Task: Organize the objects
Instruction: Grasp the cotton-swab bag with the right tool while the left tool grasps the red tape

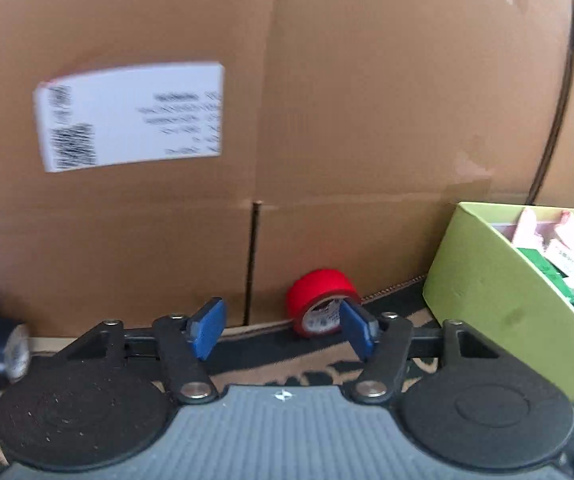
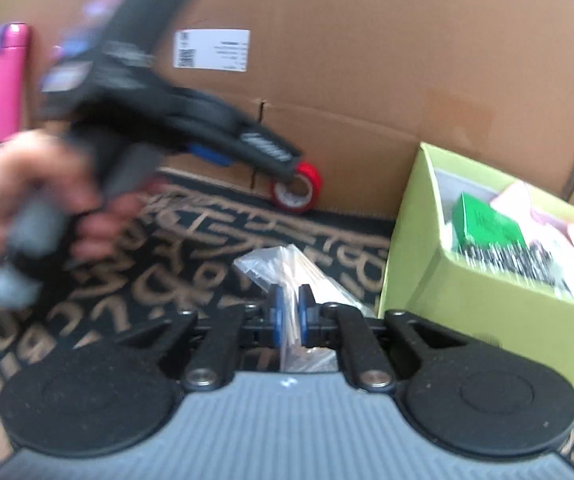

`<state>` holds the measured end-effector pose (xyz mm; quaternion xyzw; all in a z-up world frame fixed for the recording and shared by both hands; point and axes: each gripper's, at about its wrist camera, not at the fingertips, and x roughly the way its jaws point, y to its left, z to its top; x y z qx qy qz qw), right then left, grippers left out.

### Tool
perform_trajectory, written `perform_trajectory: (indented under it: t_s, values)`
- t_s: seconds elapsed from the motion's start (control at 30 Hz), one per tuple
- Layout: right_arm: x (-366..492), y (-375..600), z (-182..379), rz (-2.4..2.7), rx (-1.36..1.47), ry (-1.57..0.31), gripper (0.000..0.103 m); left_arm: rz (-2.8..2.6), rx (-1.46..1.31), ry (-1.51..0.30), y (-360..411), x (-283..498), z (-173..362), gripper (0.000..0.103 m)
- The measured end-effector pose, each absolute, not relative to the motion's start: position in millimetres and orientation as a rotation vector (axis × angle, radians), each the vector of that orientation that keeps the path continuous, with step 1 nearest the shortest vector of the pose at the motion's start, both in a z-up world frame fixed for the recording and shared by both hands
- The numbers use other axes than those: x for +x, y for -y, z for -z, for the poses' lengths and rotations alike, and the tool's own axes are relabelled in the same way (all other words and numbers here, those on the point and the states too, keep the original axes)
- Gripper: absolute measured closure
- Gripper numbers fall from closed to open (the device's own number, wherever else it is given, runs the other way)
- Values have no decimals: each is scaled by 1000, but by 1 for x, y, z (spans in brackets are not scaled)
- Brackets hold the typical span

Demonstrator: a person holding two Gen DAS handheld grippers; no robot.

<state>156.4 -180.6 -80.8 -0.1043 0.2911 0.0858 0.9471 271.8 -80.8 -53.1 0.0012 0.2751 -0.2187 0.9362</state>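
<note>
A dark patterned rug (image 2: 215, 232) runs up to a big cardboard box (image 1: 327, 120). Against the box's foot stands a red tape roll (image 1: 321, 300), the lime-green box (image 2: 487, 288) just right of it. The left gripper (image 1: 283, 326) nears the roll, jaws apart and empty. The right gripper (image 2: 289, 316) — jaws clenched — grips a clear plastic packet (image 2: 287, 276) beside the green box.

A: Status of my right gripper (image 2: 289, 314)?
B: Jaws closed on a clear plastic packet (image 2: 283, 272) lying on the patterned rug (image 2: 191, 240).
A: Surroundings?
B: Green box (image 2: 467, 300) just right; red tape roll (image 2: 297, 192) against the cardboard carton (image 2: 387, 60), left gripper (image 2: 283, 160) at it.
</note>
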Motion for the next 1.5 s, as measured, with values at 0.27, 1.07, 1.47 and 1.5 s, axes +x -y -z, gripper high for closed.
perform_trajectory:
  t_s: [0.27,1.07,1.47,1.5]
  values:
    - [131,185,77,-204,-142,-591,95,435,-41,-647,88,289,66,91]
    - [108,224,69,-339,-107,-604,34,413,-116,-763,-7,102,50,94]
    - [107,218,77,-390,-108,-689,50,392,-119,-746,9,109,53,74]
    - [103,215,77,-411,-120,-690,47,393,-125,-736,10,109,53,74]
